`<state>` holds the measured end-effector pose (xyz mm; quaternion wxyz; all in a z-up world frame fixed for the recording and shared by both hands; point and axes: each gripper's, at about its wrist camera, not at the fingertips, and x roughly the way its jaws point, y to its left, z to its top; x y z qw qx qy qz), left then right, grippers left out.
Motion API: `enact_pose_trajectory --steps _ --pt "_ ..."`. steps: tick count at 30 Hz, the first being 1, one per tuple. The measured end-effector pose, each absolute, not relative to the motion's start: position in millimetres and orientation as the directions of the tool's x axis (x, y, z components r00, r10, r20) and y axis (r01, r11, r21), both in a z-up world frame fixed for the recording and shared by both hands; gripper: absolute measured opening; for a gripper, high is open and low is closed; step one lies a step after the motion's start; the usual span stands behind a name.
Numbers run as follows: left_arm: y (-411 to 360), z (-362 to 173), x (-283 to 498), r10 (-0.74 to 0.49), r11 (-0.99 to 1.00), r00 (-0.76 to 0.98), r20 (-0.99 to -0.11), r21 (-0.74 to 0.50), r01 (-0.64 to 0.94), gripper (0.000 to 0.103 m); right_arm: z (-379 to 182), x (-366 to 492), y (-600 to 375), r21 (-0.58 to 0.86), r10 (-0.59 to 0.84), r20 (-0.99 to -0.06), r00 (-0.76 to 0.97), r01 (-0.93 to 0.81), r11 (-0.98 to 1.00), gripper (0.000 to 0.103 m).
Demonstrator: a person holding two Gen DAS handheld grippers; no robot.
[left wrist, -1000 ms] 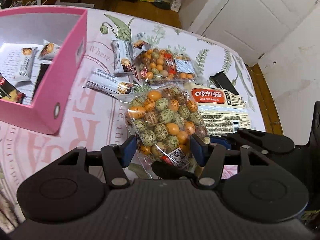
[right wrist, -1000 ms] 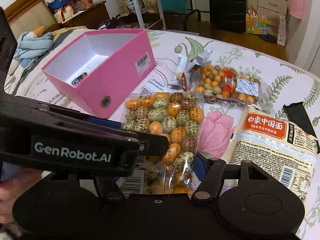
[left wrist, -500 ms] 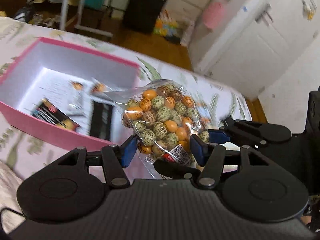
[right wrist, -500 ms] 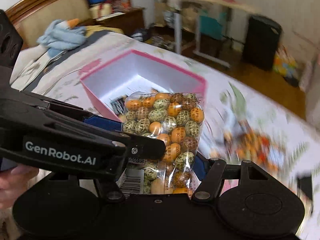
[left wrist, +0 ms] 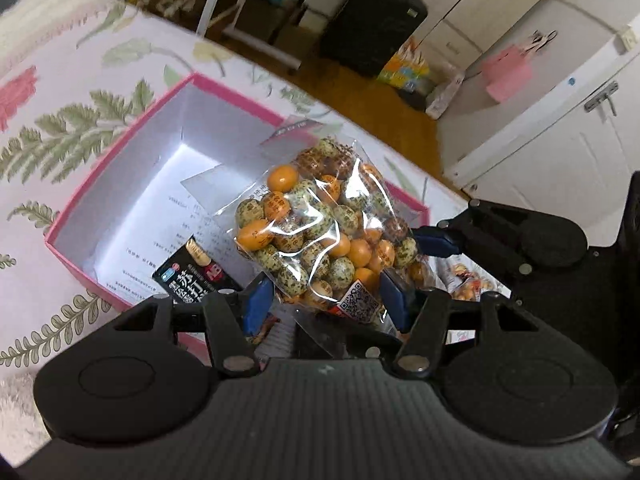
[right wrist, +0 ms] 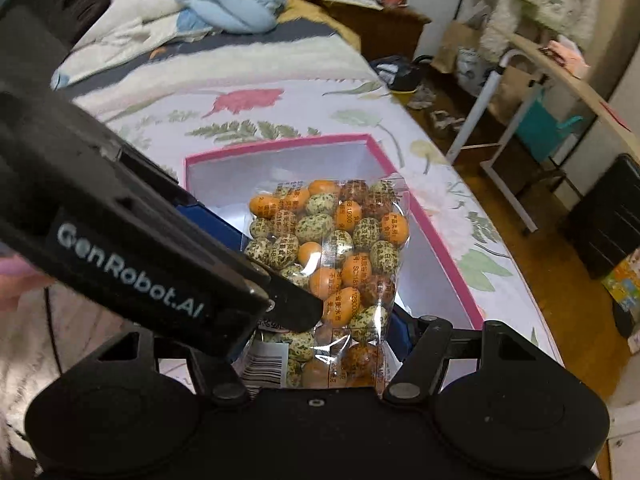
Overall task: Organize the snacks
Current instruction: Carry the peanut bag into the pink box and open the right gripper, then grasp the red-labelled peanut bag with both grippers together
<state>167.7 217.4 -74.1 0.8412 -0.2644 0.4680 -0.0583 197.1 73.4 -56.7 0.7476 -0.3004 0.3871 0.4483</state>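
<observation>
Left wrist view only: black packet (left wrist: 192, 276) inside pink box (left wrist: 120, 136); both claws pinch candy bag (left wrist: 316, 232).

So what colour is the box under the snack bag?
Pink outside, white inside; clearest in the right wrist view.

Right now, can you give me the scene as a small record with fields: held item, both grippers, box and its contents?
held item: clear bag of orange and speckled candies, lifted over the box
left gripper: shut on the bag's lower end
right gripper: shut on the same bag, near its barcode end
box: pink box, open, white inside, on a floral cloth
box contents: a black snack packet in the near corner; the rest partly hidden by the bag
</observation>
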Motion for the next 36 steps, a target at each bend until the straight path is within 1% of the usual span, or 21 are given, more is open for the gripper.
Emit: enact_pose_trajectory --steps 4,7,11,14,16,19,22,25,28,36 --pt "218.0 -91.1 180.4 -0.315 0.874 0.527 -0.790 -0.458 -0.164 0.057 -76.9 207.3 72.5 -0.070 0.455 -0.844 0.283 -0.900 0.431 0.072" --pt "217.2 -103.8 185.3 -0.291 0.881 0.512 -0.808 -0.435 -0.185 0.057 -92.2 213.0 76.2 -0.066 0.470 -0.841 0.268 -0.913 0.403 0.072" --pt "215.3 -116.3 190.8 -0.256 0.898 0.474 -0.842 -0.389 -0.207 0.057 -108.0 226.9 78.9 0.008 0.467 -0.862 0.195 -0.918 0.397 0.073" --pt "212.1 -116.5 190.0 -0.189 0.921 0.478 -0.858 -0.323 -0.217 0.058 -113.6 226.6 78.6 -0.012 0.428 -0.880 0.208 -0.909 0.417 0.078" --pt "211.2 -111.2 186.0 -0.161 0.931 0.501 -0.851 -0.299 -0.210 0.059 -109.9 223.2 72.0 -0.023 0.421 -0.879 0.221 -0.904 0.426 0.078" --pt "210.2 -102.4 178.2 -0.178 0.927 0.519 -0.836 -0.319 -0.196 0.059 -88.0 216.7 52.9 -0.003 0.446 -0.864 0.232 -0.889 0.458 0.078" --pt "205.8 -90.7 168.6 -0.189 0.933 0.533 -0.825 -0.320 -0.166 0.059 -62.8 205.3 29.1 -0.024 0.437 -0.857 0.274 -0.868 0.497 0.079" --pt "199.5 -77.1 161.5 -0.203 0.939 0.537 -0.819 -0.319 -0.131 0.059 -40.1 196.3 1.2 -0.052 0.396 -0.860 0.323 -0.827 0.560 0.079" --pt "189.5 -61.7 155.2 -0.243 0.938 0.532 -0.811 -0.336 -0.084 0.059 -24.5 196.5 -32.4 -0.071 0.322 -0.876 0.360 -0.756 0.651 0.079" --pt "139.8 -27.7 152.9 -0.366 0.921 0.480 -0.797 -0.386 0.061 0.059 -7.1 207.3 -131.0 -0.006 0.217 -0.916 0.337 -0.553 0.833 0.079"
